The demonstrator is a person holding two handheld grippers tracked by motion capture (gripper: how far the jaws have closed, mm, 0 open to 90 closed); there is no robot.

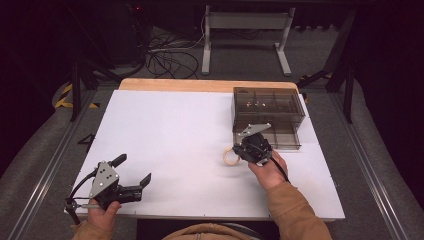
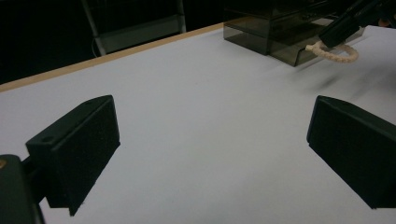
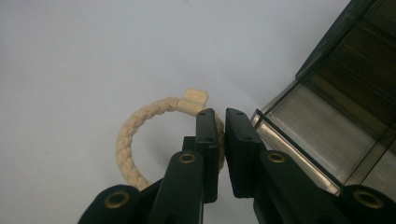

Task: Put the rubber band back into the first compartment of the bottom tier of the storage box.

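A cream braided rope ring (image 1: pixel 230 157) (image 3: pixel 128 140) hangs just above the white table (image 1: pixel 175 140), left of a smoky plastic drawer box (image 1: pixel 267 107). My right gripper (image 1: pixel 246 151) (image 3: pixel 222 114) is shut on the ring's right side, near its small flat clasp. In the left gripper view the ring (image 2: pixel 338 55) dangles from the right gripper's dark jaws in front of the box (image 2: pixel 271 28). My left gripper (image 1: pixel 133 169) (image 2: pixel 212 135) rests at the table's near left corner, jaws wide open with nothing between them.
The box's bottom drawer (image 3: pixel 327 126) is pulled out toward the person, right beside the held ring. Small items lie in the box's upper compartments. A wooden edge (image 1: pixel 200 85) runs along the table's far side; cables and a metal stand lie on the floor beyond.
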